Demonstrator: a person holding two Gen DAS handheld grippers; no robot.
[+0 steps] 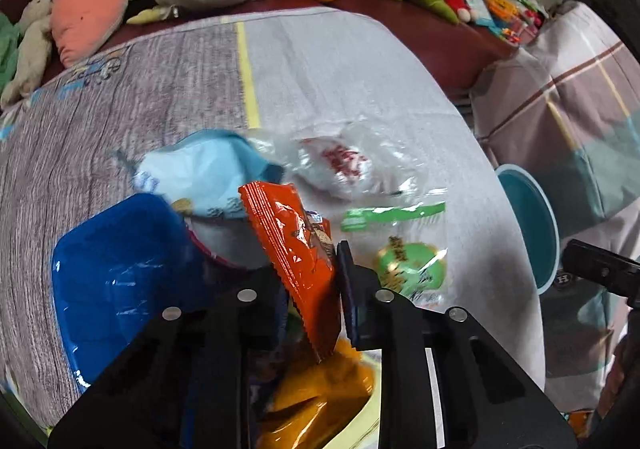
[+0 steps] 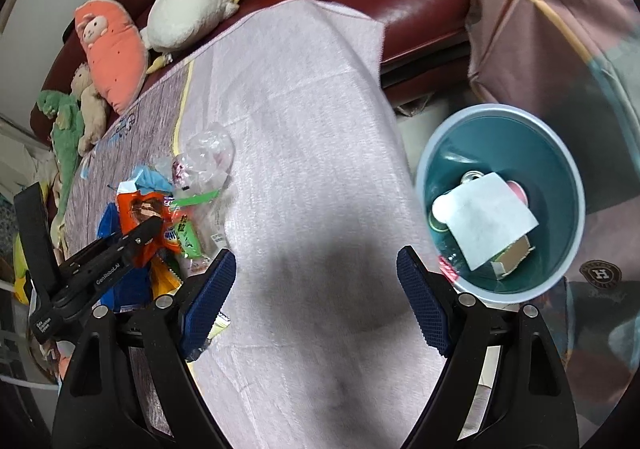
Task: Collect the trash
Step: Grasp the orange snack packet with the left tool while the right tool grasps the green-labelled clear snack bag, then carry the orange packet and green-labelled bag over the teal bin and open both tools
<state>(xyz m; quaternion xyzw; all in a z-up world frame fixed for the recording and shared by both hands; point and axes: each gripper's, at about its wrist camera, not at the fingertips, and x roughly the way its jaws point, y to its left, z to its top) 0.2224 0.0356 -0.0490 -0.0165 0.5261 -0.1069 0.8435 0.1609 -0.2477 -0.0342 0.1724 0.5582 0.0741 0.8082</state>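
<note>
Pinching the orange snack wrapper (image 1: pixel 298 249) near its lower edge, the left gripper (image 1: pixel 308 277) has its jaws clenched on the crinkled foil at the lower centre of the left wrist view, with the wrapper standing up between the pads. It sits in a heap of litter on the cloth-covered counter (image 1: pixel 340 81): a blue bag (image 1: pixel 120 269) at lower left, a pale blue packet (image 1: pixel 200 173) behind it, a clear plastic bag with red print (image 1: pixel 344 165) at centre, and a green-labelled clear packet (image 1: pixel 408 261) just right of the pads.

The hold looks shallow, taking only a thin edge of slick foil, so the wrapper could slide out once it is lifted or swung. Neighbouring pieces touch or overlap it, and a yellow-orange packet (image 1: pixel 320 389) lies right under the jaws; any of these could be dragged along and fall on the floor short of the bin. The teal bin (image 2: pixel 500 201) stands off the counter's edge at the right of the right wrist view, already holding a white sheet and cardboard, so the carry has to clear that edge.

Both tools point steeply down at the counter. The right gripper (image 2: pixel 316 289) hangs with its jaws spread wide and nothing between them, over bare cloth between the heap and the bin.
</note>
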